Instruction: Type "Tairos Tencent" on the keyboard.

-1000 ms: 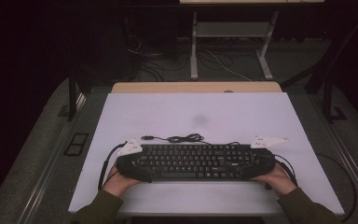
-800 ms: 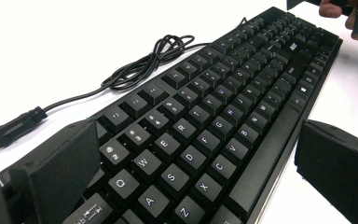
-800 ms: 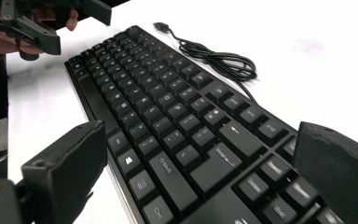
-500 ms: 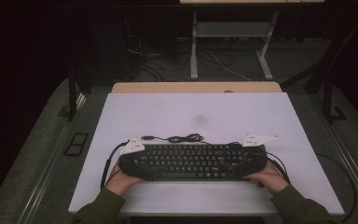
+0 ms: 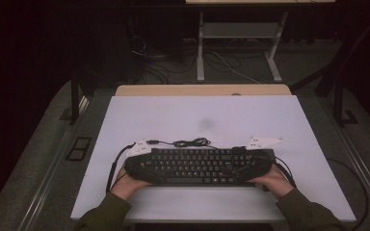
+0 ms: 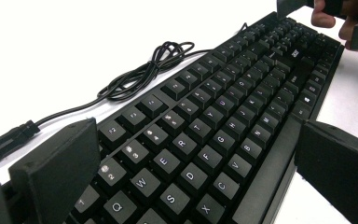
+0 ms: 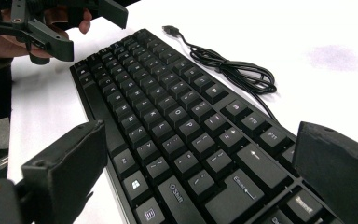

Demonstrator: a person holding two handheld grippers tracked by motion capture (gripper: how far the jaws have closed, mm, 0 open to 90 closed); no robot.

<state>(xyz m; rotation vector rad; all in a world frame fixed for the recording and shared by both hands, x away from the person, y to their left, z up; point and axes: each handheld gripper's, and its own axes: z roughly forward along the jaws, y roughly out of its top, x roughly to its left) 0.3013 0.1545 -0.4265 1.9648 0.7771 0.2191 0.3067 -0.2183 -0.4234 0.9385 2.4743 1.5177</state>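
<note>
keyboard [image 5: 200, 166]: black, white legends | cable [image 5: 189, 142]: black | table [image 5: 173, 115]: white

We see a dim, grainy high view with dark surroundings; both gripper views overexpose the table [image 6: 74, 28], blurring near jaws.

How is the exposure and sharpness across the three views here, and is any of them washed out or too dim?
High view: dim, surroundings nearly black, black keyboard legible only as a dark shape on the white table. Left gripper view: table blown out to flat white, key legends sharp nearby, softer far off. Right gripper view: same glare, near jaws blurred, faint grey smudge visible.
</note>
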